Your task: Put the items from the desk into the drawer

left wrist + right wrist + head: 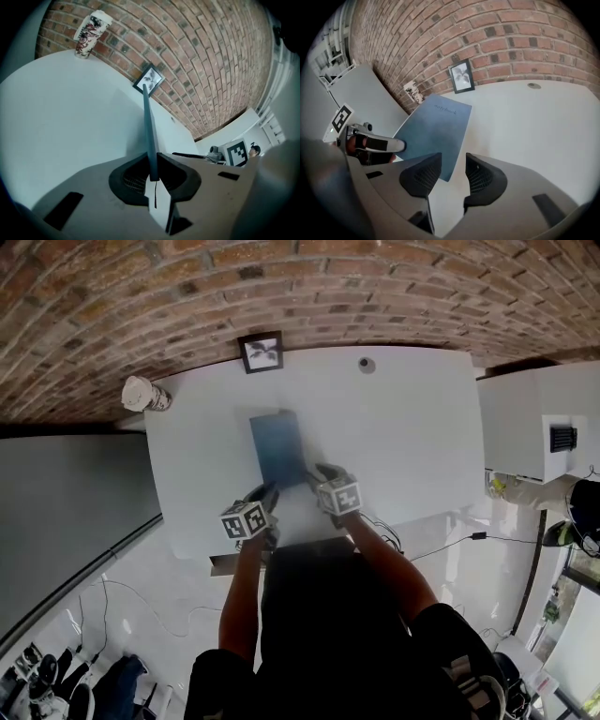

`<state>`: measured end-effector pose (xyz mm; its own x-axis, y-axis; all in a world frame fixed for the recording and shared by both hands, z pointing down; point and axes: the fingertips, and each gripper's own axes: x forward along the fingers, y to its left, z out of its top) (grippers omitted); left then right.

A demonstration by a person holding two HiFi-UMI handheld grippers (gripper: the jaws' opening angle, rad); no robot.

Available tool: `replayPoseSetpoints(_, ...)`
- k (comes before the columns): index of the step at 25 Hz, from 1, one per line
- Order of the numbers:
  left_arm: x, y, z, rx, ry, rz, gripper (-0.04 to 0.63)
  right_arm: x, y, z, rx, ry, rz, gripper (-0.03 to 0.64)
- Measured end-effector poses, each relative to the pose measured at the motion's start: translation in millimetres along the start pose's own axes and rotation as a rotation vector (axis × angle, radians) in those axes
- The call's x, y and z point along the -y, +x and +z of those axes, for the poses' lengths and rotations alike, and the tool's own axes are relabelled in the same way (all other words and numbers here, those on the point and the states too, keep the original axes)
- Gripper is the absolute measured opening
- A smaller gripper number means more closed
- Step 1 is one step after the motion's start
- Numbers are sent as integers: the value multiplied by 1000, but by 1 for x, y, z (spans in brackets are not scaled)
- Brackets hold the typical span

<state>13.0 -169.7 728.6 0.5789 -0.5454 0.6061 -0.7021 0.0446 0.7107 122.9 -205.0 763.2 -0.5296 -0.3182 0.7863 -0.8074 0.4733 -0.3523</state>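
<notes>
**White desk, and a blue notebook hanging from one thin pinch**

Nearest the person, the left gripper [267, 493] is clamped on the near edge of the blue notebook [278, 446]. The right gripper [453, 171] sits just beside it with its jaws apart. The book's near corner shows in the gap, but neither pad presses on it. The notebook is therefore carried by the left gripper alone, over the desk [403, 427] and not yet in any drawer. Whether its far end rests on the top, I cannot tell.

The likely trouble is the grip. A thin, limp cover held at one edge may droop, pivot between the pads or slide out on the way to the drawer. A dragging far end could catch on the desk. If the right jaws close before the corner is seated, they will miss it.

Further back, well apart from the book, are a cable grommet [366, 364], a picture frame [261, 352] and a paper cup [143, 394] against the brick wall [309, 277].

Only the left gripper view proves the pinch, with the book edge-on between the pads. Only the right gripper view shows the cover's face, faint print included. Only the head view shows both grippers at the book's near end. No view shows the drawer plainly.
</notes>
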Motion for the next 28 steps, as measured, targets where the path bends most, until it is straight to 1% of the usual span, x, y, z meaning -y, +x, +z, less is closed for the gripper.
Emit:
replayPoseSetpoints(4,8,-8,-3,38,18,11,46,-13,-30,18,37,6,36,153)
replayPoseSetpoints(8,17,-22,-13,75,22,26,44,-12,-48,10,64,-11,46,152)
replayPoseSetpoints(13,26,-43,-36,137,-24,41,44,-19,-76,-1,95,-55,71,152)
replayPoseSetpoints(20,38,-72,-72,206,-43,68,44,-34,-109,-16,141,-115,103,146)
replayPoseSetpoints(24,42,-91,-92,246,-59,97,43,-41,-125,-26,156,-143,116,141)
replayPoseSetpoints(28,53,-112,-108,297,-97,91,43,-49,-141,-33,163,-169,129,133)
